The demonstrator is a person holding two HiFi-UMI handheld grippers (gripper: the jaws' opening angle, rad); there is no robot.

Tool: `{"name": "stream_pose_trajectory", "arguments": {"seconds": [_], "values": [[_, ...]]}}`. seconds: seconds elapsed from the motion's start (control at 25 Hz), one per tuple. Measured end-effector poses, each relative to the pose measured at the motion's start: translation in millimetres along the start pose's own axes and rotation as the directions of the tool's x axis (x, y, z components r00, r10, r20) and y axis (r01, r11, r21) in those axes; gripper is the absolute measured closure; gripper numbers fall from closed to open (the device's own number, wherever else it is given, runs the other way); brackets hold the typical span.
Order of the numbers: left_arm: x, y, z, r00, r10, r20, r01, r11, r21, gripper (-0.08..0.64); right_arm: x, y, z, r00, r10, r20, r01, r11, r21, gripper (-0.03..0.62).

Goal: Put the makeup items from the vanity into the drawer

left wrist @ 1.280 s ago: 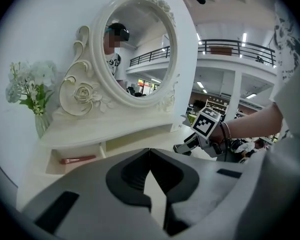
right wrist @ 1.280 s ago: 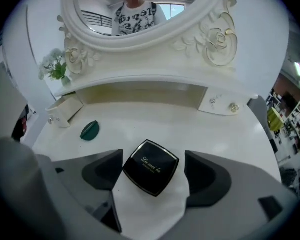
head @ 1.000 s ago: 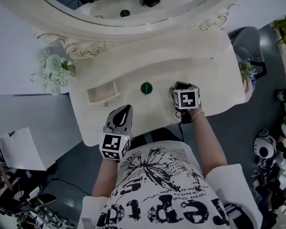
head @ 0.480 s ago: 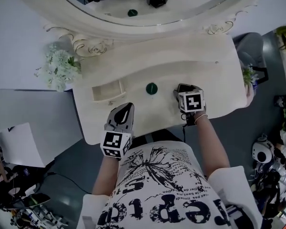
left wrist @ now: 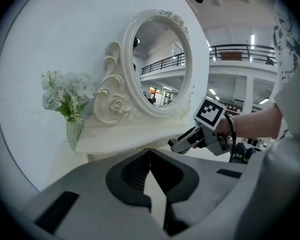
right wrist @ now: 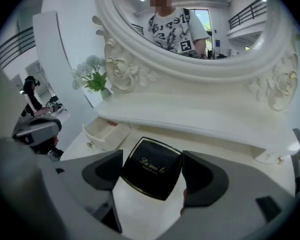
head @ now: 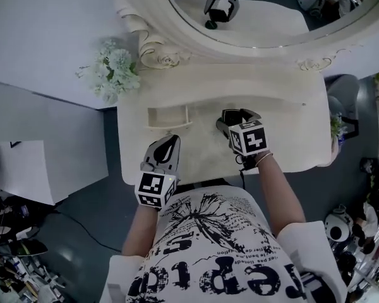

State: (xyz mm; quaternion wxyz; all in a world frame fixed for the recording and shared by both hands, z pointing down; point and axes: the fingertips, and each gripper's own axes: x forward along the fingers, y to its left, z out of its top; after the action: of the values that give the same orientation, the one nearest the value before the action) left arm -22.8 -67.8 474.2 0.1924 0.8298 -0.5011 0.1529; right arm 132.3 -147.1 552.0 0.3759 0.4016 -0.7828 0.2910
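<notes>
Right tool [head: 235, 118]: its jaws were closed on the two sides of a square black makeup compact [right wrist: 152, 166], which was gripped between them.
Compact: gold script lettering was shown on its lid; it was held over the white counter [head: 275, 100], to the right of the drawer.
Drawer [head: 168, 126]: a small white drawer was pulled open on the left part of the counter, with a small knob on its front.
Left tool [head: 167, 149]: its jaws were pressed together with nothing between them, near the counter's front edge, apart from the drawer.
Backdrop: an oval mirror [head: 177, 27] in a carved white frame was set behind the counter, with white flowers [head: 114, 71] at its left.
</notes>
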Motion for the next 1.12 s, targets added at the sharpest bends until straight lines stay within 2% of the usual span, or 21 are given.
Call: {"name": "stream_pose_trajectory", "arguments": {"seconds": [0.16, 0.36, 0.56, 0.76, 0.92, 1.12], "values": [[-23.6, 30.6, -1.6, 0.998, 0.058, 0.016, -0.058, 0.998, -0.028, 0.54, 18.9, 63.1, 30.5, 0.996, 0.094, -0.013, -0.094, 0.991, -0.095, 0.219], [-49.5, 70.1, -7.7, 0.993, 0.112, 0.023, -0.111, 0.992, -0.057, 0.54, 43.9, 120.3, 50.0, 0.987, 0.152, -0.049, -0.158, 0.973, -0.166, 0.219], [-71.5, 105.6, -16.5, 0.987, 0.159, 0.027, -0.155, 0.983, -0.098, 0.54, 64.3, 154.3, 57.7, 0.975, 0.207, -0.087, -0.216, 0.969, -0.12, 0.219], [-80.8, 128.3, -22.8, 0.988, 0.154, 0.022, -0.15, 0.983, -0.109, 0.539, 78.2, 165.4, 54.5, 0.975, 0.18, -0.131, -0.19, 0.979, -0.068, 0.219], [-81.6, 141.0, -22.9, 0.991, 0.133, 0.025, -0.13, 0.986, -0.103, 0.54, 84.1, 167.5, 57.3, 0.982, 0.151, -0.11, -0.154, 0.988, -0.019, 0.219], [-80.2, 150.0, -21.0, 0.995, 0.096, 0.026, -0.093, 0.991, -0.091, 0.54, 81.0, 164.2, 60.7, 0.993, 0.092, -0.074, -0.093, 0.996, -0.004, 0.219]]}}
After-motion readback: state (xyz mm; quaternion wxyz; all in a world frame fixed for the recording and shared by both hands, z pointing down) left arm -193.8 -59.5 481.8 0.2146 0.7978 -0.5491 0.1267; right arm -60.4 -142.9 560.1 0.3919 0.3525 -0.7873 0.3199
